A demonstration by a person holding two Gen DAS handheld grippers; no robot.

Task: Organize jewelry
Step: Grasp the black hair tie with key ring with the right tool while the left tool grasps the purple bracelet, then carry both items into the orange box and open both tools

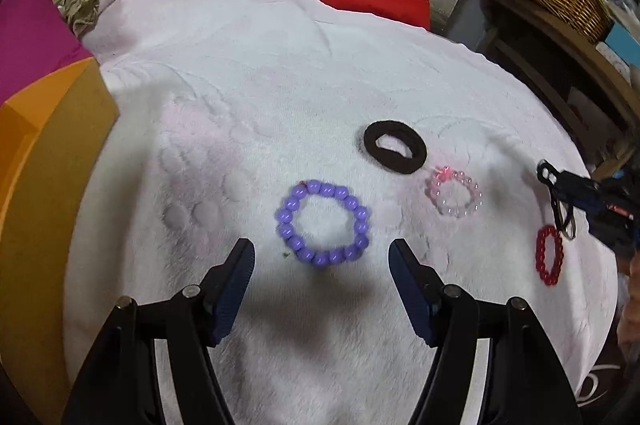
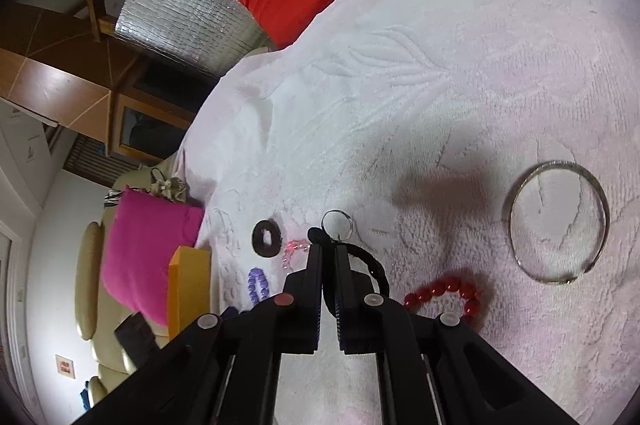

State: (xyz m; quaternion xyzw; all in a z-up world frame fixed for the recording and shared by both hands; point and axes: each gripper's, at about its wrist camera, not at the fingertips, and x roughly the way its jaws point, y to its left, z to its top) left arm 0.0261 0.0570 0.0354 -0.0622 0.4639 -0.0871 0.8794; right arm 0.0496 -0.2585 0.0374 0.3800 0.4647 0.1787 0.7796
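A purple bead bracelet [image 1: 322, 224] lies flat on the white towel [image 1: 280, 85] just ahead of my left gripper [image 1: 321, 257]; a black hair tie [image 1: 395, 146] sits beyond it, a clear bead bracelet [image 1: 455, 194] just beside that; a red bead bracelet [image 1: 549, 255] lies farther right; a silver bangle [image 2: 559, 222] rests flat, apart.

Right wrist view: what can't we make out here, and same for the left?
- Right gripper: fingers near shut; what they pinch is hidden between them. A thin black loop and a small ring show beside the tips.
- Red bead bracelet: lower part hidden by the gripper body, right wrist view.
- Clear bead bracelet: faint against the white blanket, left wrist view.
- Orange box: cut by the left edge.
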